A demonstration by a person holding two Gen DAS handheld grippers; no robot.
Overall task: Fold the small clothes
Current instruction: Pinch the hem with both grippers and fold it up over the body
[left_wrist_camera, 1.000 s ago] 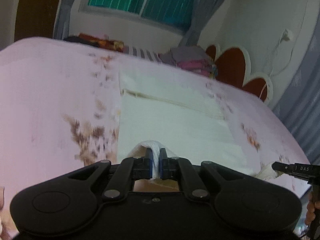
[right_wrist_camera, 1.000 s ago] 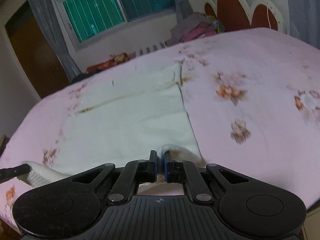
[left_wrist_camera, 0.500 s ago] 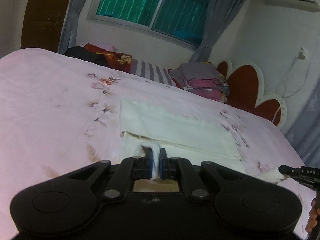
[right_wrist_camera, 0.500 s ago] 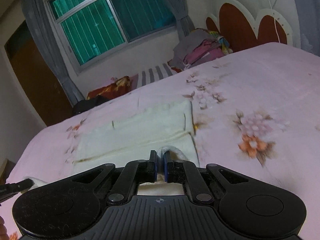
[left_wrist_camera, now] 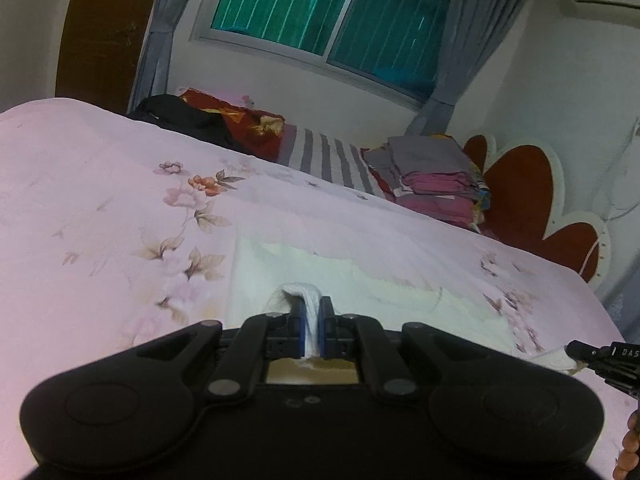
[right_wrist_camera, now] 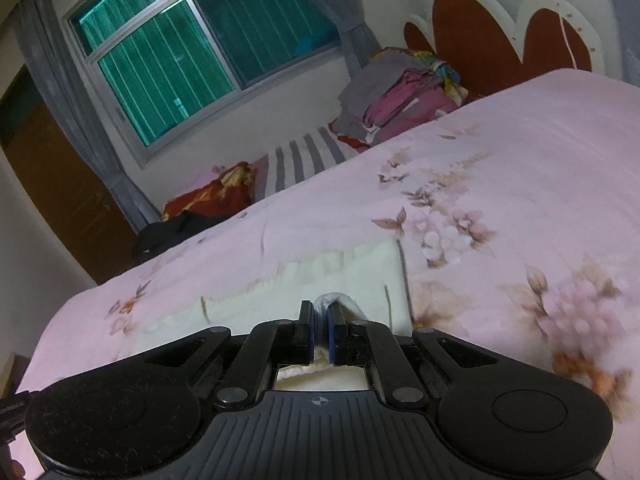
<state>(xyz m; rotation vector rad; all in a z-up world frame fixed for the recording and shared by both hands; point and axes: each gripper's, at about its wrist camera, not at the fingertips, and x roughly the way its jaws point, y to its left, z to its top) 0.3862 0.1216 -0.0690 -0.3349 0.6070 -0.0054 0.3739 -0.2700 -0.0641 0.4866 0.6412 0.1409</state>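
Observation:
A cream-white garment (left_wrist_camera: 384, 292) lies flat on the pink flowered bedspread (left_wrist_camera: 100, 208); it also shows in the right wrist view (right_wrist_camera: 332, 276). My left gripper (left_wrist_camera: 313, 320) is shut on a bunched edge of the garment at its near left corner. My right gripper (right_wrist_camera: 319, 324) is shut on the garment's edge at its near right corner. The right gripper's tip (left_wrist_camera: 592, 354) shows at the right edge of the left wrist view, holding white cloth. Both held edges are carried over the flat part of the garment.
A stack of folded grey and pink clothes (left_wrist_camera: 432, 176) sits by the red and white headboard (left_wrist_camera: 524, 200). A striped pillow (left_wrist_camera: 324, 156), a red patterned cloth (right_wrist_camera: 216, 192) and a black item (left_wrist_camera: 180, 118) lie along the bed's far edge under the window.
Both grippers have moved forward over the garment with the near edge held, so less of the flat garment shows ahead. The cameras tilted up toward the window.

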